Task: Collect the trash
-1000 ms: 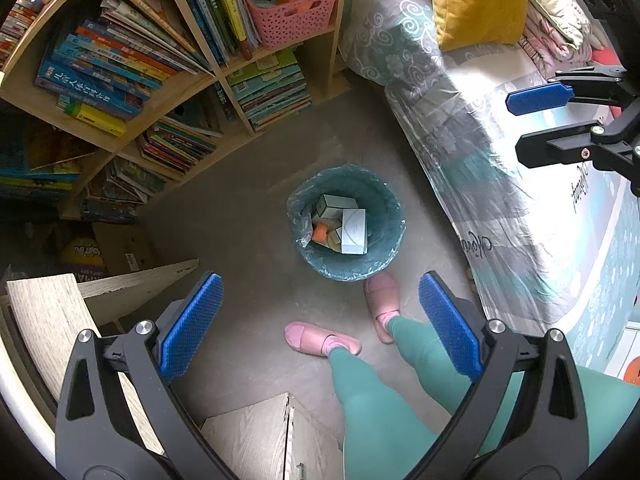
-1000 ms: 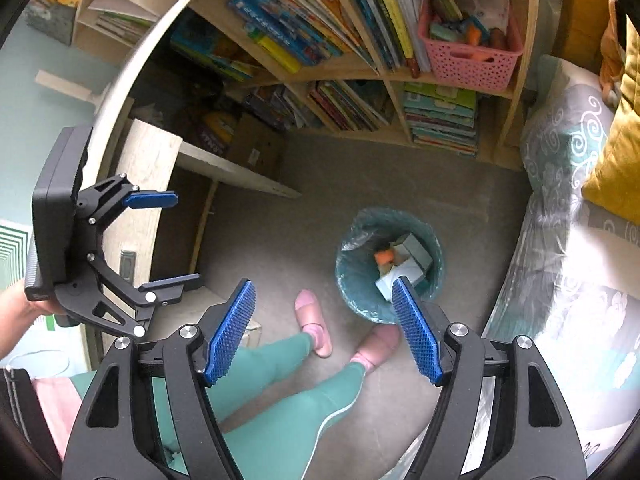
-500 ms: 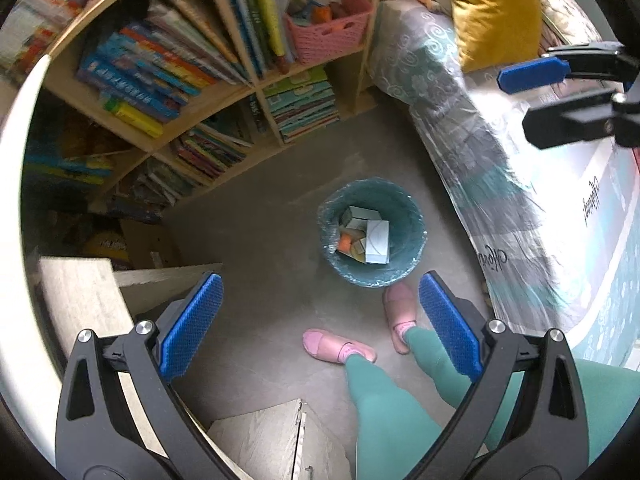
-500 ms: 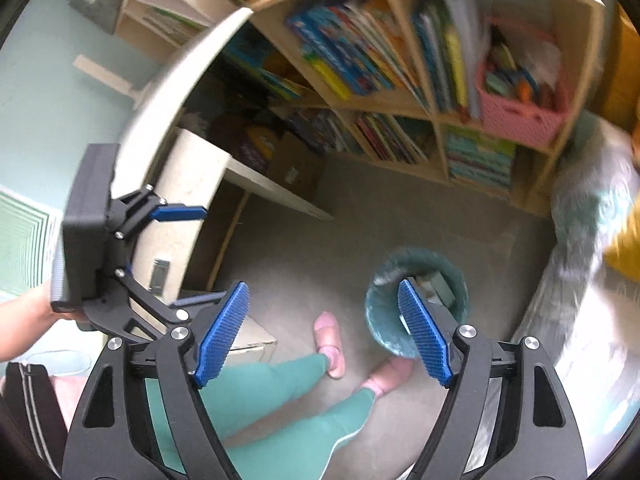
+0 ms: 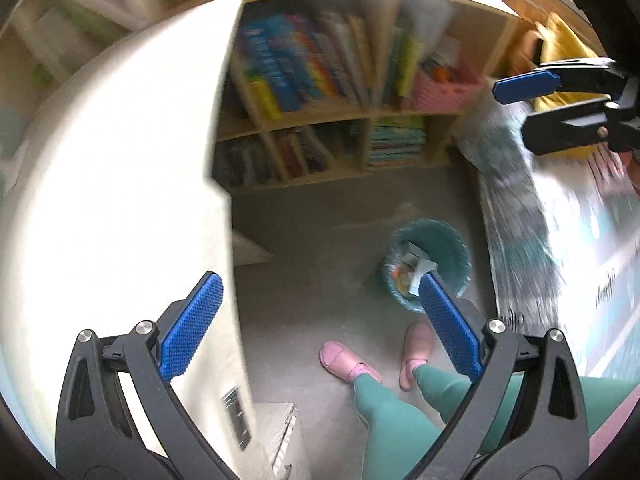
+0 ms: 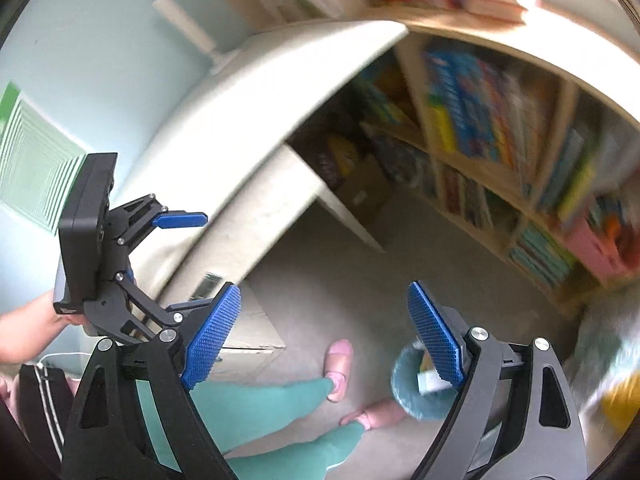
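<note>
down on the floor between bookshelf and bed, the teal bin is sitting upright, liner in, already holding boxes and scraps of trash. person standing just beside it, pink slippers nearly touching its base. left gripper is hanging over the desk edge, fingers wide apart, nothing between them. right gripper is also spread wide, its jaws having just been opening, and is carrying nothing. both views are smearing, so fine detail is lost. no loose litter is showing on the visible floor. judgement: step in hand is looking for the next piece. doing it well means slowing the sweep, keeping fingers parted, scanning desk top and floor, and keeping the two grippers clear of each other.
</note>
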Motion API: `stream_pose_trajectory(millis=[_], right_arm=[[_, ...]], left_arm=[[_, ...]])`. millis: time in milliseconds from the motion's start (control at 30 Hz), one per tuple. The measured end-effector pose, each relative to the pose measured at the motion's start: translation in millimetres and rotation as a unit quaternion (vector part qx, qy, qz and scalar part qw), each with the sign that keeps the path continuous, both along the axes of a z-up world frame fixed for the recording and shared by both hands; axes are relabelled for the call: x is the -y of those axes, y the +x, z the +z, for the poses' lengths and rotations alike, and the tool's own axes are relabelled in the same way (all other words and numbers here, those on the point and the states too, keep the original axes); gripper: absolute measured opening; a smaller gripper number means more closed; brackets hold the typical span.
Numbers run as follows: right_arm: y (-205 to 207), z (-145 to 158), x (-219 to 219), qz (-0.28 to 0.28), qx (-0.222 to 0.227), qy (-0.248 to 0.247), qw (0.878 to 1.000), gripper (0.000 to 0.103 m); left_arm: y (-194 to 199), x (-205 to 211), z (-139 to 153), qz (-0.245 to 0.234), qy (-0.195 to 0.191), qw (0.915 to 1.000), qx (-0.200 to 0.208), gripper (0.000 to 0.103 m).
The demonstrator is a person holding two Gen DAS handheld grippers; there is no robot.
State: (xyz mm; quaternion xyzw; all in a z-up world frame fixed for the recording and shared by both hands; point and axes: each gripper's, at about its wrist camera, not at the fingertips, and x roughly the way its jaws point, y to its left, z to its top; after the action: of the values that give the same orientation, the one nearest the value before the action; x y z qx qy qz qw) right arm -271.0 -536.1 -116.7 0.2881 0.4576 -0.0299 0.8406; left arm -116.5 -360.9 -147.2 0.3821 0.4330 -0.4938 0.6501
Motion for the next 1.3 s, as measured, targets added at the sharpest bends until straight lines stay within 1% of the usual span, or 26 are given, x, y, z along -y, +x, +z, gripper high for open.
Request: stream_pose_trajectory(millis=[67,133,200,267,300,367,500,567,633,700,733,800,833,867,900,933,1000,1033,1067,1100,1167,1200,1233,1300], right_arm=[[25,7,-8,0.028,0.010,-0.003,1.000,0.087],[55,14,-18,0.058,0.016,-0.005,0.998,0.087],[85,20,-33,0.089,0.021,-0.007,0.996,0.088],[110,25,-45,0.117,0.028,-0.005,0.993,0.088],[125,28,-54,0.133,0.032,-0.006,0.991,0.088],[155,32,-72,0.164,0.036,-0.005,0.986,0.088],[201,34,-105,0.208,0.040,-0.002,0.977,0.088],[219,35,-121,0.223,0.040,-0.002,0.974,0.088],[241,35,-136,0.237,0.042,-0.007,0.971,0.088],[260,34,-151,0.247,0.044,-0.006,0.968,0.088],[267,33,-157,0.251,0.043,-0.004,0.967,0.088],[286,32,-172,0.262,0.040,0.000,0.964,0.088],[294,33,-180,0.268,0.039,0.002,0.963,0.088],[303,32,-189,0.276,0.038,0.002,0.960,0.088],[308,32,-194,0.282,0.039,0.002,0.959,0.088],[315,32,-202,0.290,0.039,0.001,0.956,0.088],[330,32,-220,0.306,0.040,-0.004,0.951,0.088],[335,31,-228,0.312,0.041,-0.006,0.949,0.088],[343,30,-238,0.320,0.039,-0.005,0.947,0.088],[348,30,-244,0.326,0.038,-0.004,0.944,0.088],[359,28,-260,0.344,0.035,-0.003,0.938,0.088],[365,28,-269,0.359,0.034,-0.004,0.933,0.088],[368,28,-276,0.371,0.034,-0.007,0.928,0.088],[377,28,-291,0.401,0.036,-0.015,0.915,0.088]], left_arm=[[18,-14,4,0.037,0.000,0.9993,0.008,0.096],[34,-34,8,0.076,-0.010,0.9971,0.007,0.096],[53,-55,13,0.118,-0.020,0.9929,0.005,0.096],[72,-81,19,0.165,-0.031,0.9858,0.001,0.096],[82,-96,22,0.192,-0.037,0.9807,0.002,0.096],[97,-118,28,0.229,-0.044,0.9724,0.007,0.096],[121,-163,36,0.294,-0.053,0.9541,0.017,0.096],[130,-185,39,0.324,-0.060,0.9439,0.015,0.096],[139,-208,39,0.359,-0.070,0.9308,0.004,0.096],[144,-222,39,0.381,-0.075,0.9217,0.000,0.096],[147,-234,38,0.396,-0.076,0.9151,0.001,0.096],[154,-249,38,0.418,-0.077,0.9052,0.004,0.096],[158,-261,38,0.436,-0.078,0.8968,0.006,0.096],[160,-268,38,0.446,-0.079,0.8917,0.006,0.096],[164,-278,38,0.462,-0.082,0.8830,0.004,0.096],[165,-284,38,0.471,-0.084,0.8782,0.002,0.096],[169,-301,41,0.497,-0.096,0.8627,0.009,0.096],[169,-306,42,0.505,-0.097,0.8577,0.015,0.096],[170,-313,43,0.518,-0.096,0.8500,0.023,0.096],[171,-321,45,0.534,-0.095,0.8395,0.032,0.096],[170,-333,47,0.556,-0.101,0.8238,0.040,0.096],[170,-341,48,0.572,-0.109,0.8119,0.042,0.096],[169,-347,48,0.585,-0.114,0.8021,0.042,0.096],[168,-354,49,0.604,-0.122,0.7865,0.041,0.096]])
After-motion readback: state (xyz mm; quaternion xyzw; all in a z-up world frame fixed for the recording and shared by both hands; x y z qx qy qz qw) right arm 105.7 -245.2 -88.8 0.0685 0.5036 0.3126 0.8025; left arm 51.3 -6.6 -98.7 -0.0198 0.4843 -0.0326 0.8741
